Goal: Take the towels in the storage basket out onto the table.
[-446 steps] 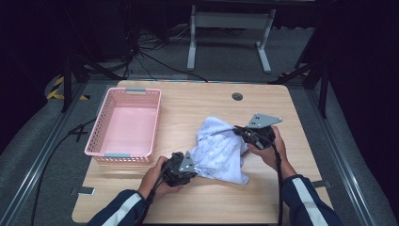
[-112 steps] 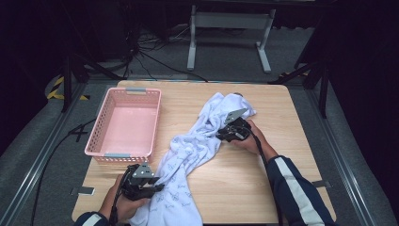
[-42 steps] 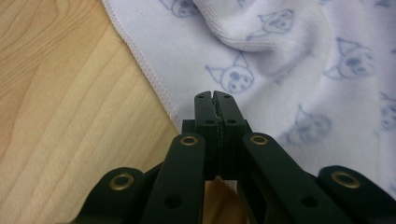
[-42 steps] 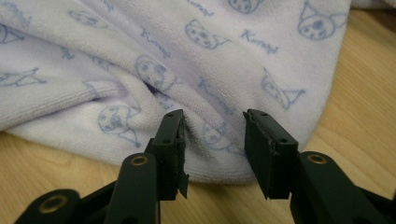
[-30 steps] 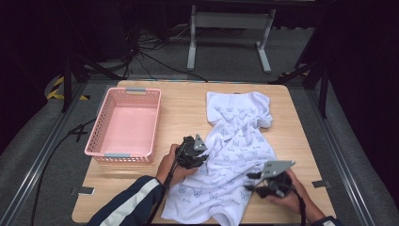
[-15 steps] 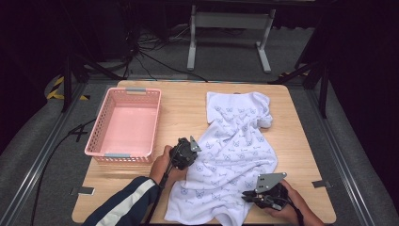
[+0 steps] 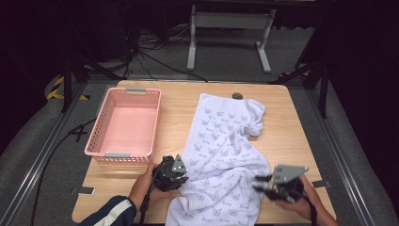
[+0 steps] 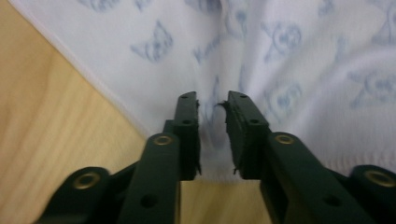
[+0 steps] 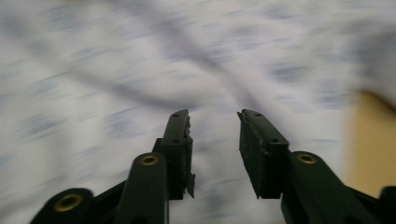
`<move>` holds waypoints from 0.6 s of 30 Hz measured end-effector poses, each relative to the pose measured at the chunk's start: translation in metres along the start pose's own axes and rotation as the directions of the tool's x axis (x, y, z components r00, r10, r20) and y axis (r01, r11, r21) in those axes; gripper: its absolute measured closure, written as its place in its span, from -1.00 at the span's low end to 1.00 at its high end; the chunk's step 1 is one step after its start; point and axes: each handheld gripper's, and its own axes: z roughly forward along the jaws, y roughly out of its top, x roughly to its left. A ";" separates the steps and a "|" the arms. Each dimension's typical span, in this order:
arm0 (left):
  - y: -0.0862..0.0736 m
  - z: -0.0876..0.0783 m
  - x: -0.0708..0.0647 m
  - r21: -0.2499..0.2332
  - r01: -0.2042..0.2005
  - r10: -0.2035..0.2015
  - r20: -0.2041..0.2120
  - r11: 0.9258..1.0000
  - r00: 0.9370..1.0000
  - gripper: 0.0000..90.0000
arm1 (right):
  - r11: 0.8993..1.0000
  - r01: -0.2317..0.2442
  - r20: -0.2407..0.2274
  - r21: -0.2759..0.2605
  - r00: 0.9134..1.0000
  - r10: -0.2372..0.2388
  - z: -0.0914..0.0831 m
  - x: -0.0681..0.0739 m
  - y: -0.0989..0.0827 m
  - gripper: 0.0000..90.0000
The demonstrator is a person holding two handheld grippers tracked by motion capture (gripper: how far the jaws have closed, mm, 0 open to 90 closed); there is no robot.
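Towel (image 7: 226, 155) edge apparently lies between left gripper's (image 8: 212, 109) narrowly parted jaws, right gripper (image 9: 212, 119) wider.

The towel (image 7: 221, 155) looks like soft matt cotton-type cloth, white with a faded blue print and a slightly nubby weave up close. Table (image 7: 291, 136) is pale wood with a smooth satin finish, and the basket (image 7: 106, 136) at about 10 o'clock is glossy pink plastic mesh. Both grippers' jaws are matt black plastic with brassy metal rivets, their pads rough-edged.
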 end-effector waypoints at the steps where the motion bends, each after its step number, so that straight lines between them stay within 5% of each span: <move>1: 0.006 0.003 0.002 -0.030 -0.001 0.003 0.053 1.000 0.999 0.57 | 0.999 -0.050 0.089 -0.016 0.995 0.051 0.003 -0.023 0.004 0.35; 4: 0.024 0.018 0.003 -0.037 -0.026 0.027 0.033 0.999 0.999 0.35 | 0.989 -0.145 0.204 -0.012 0.968 0.144 0.022 -0.078 0.012 0.19; 5: 0.030 0.027 0.005 -0.028 -0.034 0.035 0.054 0.999 0.998 0.32 | 0.962 -0.274 0.193 -0.013 0.943 0.272 0.038 -0.111 0.015 -0.01; 6: 0.030 0.027 0.005 -0.028 -0.034 0.035 0.054 0.999 0.998 0.32 | 0.962 -0.274 0.193 -0.013 0.943 0.272 0.038 -0.111 0.015 -0.01; 7: 0.031 0.031 0.004 -0.018 -0.041 0.042 0.025 0.999 0.999 0.32 | 0.952 -0.306 0.214 0.003 0.930 0.298 0.048 -0.125 0.017 -0.07; 9: 0.030 0.037 0.007 -0.010 -0.023 0.023 0.079 1.000 0.997 0.33 | 0.931 -0.363 0.218 -0.023 0.907 0.359 0.064 -0.147 0.019 -0.10; 11: 0.026 0.039 0.008 -0.003 -0.024 0.025 0.087 1.000 0.996 0.44 | 0.913 -0.406 0.206 -0.037 0.891 0.405 0.078 -0.160 0.022 -0.13; 13: 0.022 0.039 0.008 -0.012 -0.020 0.022 0.114 1.000 0.993 0.53 | 0.914 -0.404 0.210 -0.023 0.892 0.400 0.090 -0.167 0.028 -0.15; 16: 0.016 0.036 0.008 -0.007 -0.031 0.032 0.140 0.999 0.990 0.71 | 0.899 -0.437 0.250 0.024 0.873 0.418 0.109 -0.178 0.031 -0.09; 18: 0.013 0.033 0.008 0.007 -0.008 0.007 0.167 1.000 0.986 0.75 | 0.878 -0.475 0.255 -0.063 0.842 0.475 0.103 -0.186 0.032 0.13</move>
